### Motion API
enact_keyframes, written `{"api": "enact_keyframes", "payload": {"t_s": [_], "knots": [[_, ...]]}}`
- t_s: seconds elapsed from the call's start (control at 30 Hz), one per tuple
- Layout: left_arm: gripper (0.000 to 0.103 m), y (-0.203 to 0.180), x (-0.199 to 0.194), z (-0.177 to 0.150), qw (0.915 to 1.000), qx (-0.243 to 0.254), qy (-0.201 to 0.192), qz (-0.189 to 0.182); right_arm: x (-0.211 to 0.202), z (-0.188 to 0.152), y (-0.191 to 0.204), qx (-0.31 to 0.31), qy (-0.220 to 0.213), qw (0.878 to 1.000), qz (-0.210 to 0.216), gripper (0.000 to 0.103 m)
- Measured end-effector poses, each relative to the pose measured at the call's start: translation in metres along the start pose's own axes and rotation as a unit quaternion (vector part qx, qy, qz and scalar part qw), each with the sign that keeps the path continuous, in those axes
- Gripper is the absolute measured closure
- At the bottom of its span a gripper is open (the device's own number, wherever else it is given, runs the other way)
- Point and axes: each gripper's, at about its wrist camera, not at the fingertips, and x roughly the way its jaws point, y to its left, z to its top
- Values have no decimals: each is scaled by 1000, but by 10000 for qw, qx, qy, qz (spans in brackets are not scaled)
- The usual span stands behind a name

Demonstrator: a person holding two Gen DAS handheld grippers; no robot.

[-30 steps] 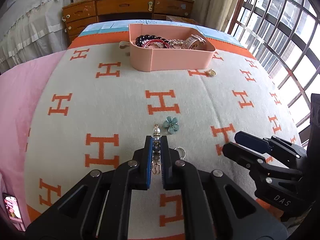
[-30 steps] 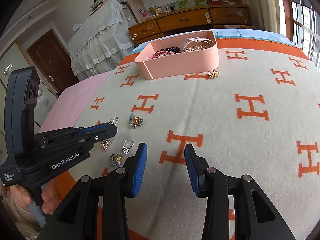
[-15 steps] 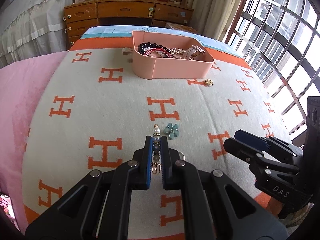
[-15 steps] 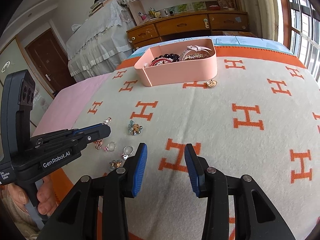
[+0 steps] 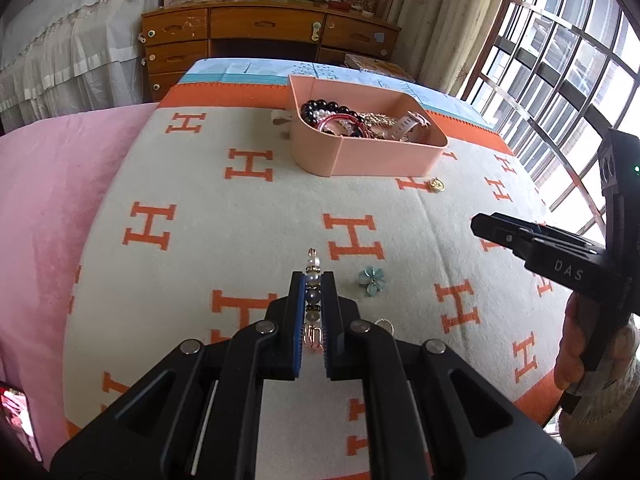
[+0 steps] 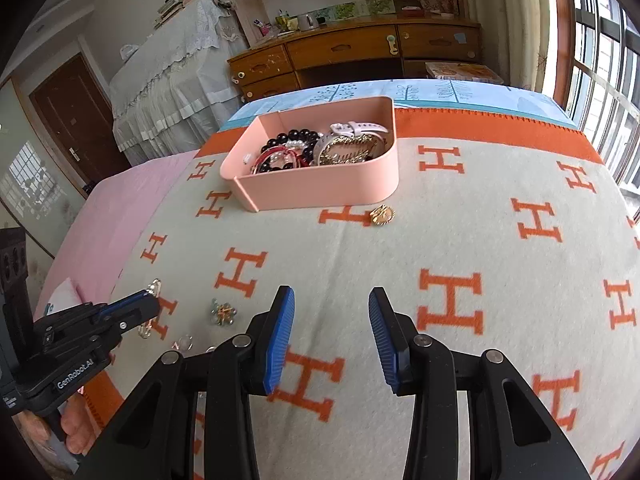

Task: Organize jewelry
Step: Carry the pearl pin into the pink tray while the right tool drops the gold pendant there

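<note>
Jewelry box [image 5: 362, 148] sits on H-patterned blanket [image 5: 256, 216] near dresser [image 5: 264, 32].

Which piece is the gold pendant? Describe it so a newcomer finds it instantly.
Start at the pink tray on the H-patterned blanket. The gold pendant lies on the blanket beside the tray's near wall. It lies alone, unlike the other loose pieces near the grippers.

a bed [image 6: 500, 240] under an h-patterned blanket [image 5: 240, 216] carries a pink tray [image 6: 320, 188] near its far edge, with a gold pendant [image 6: 382, 215] just beside it.
</note>
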Motion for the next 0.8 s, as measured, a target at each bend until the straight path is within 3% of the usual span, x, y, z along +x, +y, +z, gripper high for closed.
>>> {"api": "enact_keyframes", "payload": {"t_s": [0.33,0.8], "knots": [[98,31,5,43,9989,-470,11,59,41,58,-20,-123,197,9989,-405,64],[98,40,13,40,9978,-640,158,-6,87,58,-4,-1092,414,9900,-787,64]]}}
